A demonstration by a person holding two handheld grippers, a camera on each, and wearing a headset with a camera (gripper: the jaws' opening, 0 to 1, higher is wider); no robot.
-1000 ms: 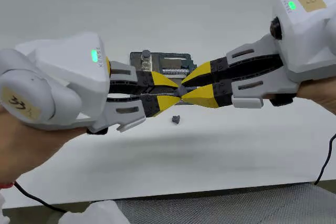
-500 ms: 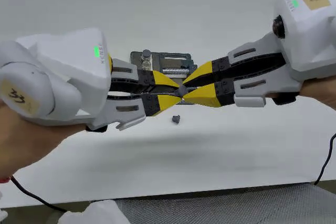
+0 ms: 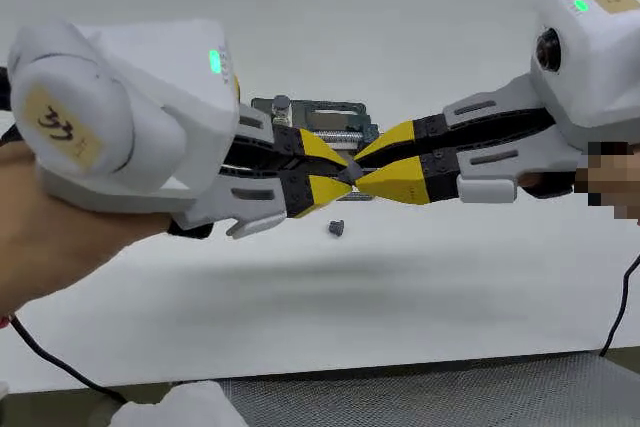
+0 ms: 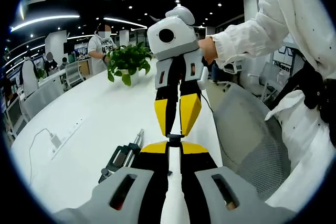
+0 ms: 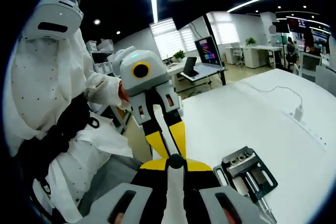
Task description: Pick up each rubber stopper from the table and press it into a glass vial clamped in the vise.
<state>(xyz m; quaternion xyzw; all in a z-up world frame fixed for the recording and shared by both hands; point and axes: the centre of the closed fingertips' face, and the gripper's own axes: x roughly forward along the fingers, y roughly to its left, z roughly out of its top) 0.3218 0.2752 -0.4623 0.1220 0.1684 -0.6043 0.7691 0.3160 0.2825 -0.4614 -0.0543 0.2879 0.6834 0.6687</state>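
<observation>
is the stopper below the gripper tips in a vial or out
Out: the stopper lies loose on the white table, apart from the vise.

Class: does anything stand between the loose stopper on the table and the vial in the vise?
Yes. In the head view the left tongs and the right tongs meet tip to tip across the line from stopper to vial in the vise, apparently above the table.
</observation>
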